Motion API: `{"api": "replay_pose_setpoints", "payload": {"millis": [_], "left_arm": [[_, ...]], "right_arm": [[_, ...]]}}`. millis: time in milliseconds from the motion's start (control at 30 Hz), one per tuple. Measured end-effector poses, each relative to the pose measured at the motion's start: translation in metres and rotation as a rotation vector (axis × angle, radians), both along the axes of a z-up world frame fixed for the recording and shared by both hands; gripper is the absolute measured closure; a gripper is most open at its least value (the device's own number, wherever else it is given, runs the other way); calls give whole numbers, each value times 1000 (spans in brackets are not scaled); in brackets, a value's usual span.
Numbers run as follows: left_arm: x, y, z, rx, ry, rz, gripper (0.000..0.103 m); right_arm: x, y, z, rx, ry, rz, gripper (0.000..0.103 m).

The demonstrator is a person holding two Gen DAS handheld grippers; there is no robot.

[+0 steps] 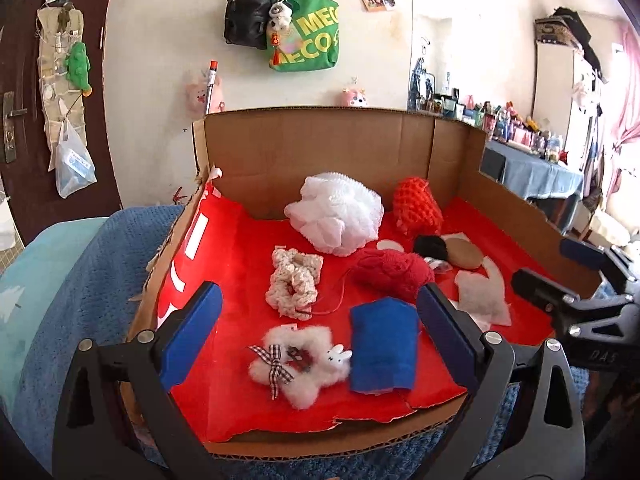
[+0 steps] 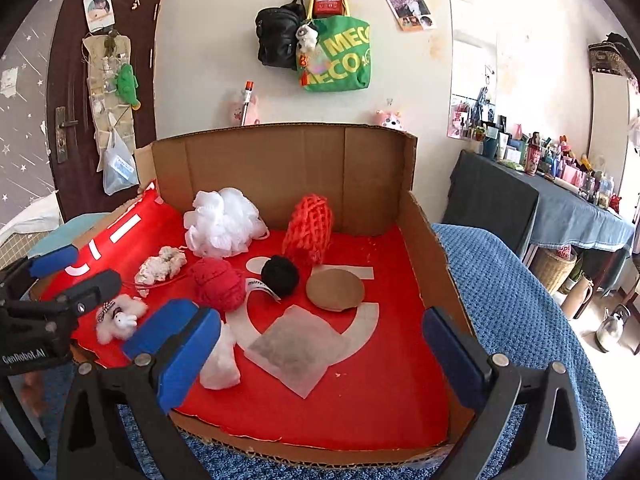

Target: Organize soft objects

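A cardboard box [image 1: 320, 148] with a red floor holds several soft things. In the left wrist view: a white mesh puff [image 1: 336, 216], an orange knit piece [image 1: 418, 206], a red yarn ball [image 1: 390, 272], a cream braided piece [image 1: 294, 282], a folded blue cloth [image 1: 382, 346] and a white fluffy star [image 1: 298, 366]. My left gripper [image 1: 320, 334] is open above the star and blue cloth. My right gripper [image 2: 320, 354] is open above a grey-white pad [image 2: 298, 350]. A black pom-pom [image 2: 280, 274] and brown disc [image 2: 335, 289] lie behind it.
The box rests on a blue blanket [image 2: 512, 312]. A cluttered table [image 2: 560, 200] stands to the right. Bags [image 2: 312, 40] hang on the wall behind, and a dark door [image 2: 80, 88] is at left. The box walls rise at the back and sides.
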State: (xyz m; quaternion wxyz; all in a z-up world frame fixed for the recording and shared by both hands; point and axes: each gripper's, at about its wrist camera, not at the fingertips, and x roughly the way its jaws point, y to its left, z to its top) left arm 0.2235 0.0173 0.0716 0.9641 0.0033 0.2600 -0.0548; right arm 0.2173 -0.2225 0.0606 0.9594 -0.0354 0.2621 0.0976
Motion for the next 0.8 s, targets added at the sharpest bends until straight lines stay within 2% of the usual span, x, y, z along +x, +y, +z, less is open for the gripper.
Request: {"api": "replay_pose_setpoints", "payload": {"millis": [133, 433, 800], "left_arm": [[0, -3, -4, 20, 12, 0, 4], [7, 2, -9, 11, 51, 32, 4], [6, 1, -10, 22, 49, 40, 4]], "right_arm": [[4, -1, -3, 3, 20, -4, 0], [8, 8, -9, -48, 38, -12, 0], [9, 9, -9, -43, 38, -10, 0]]}}
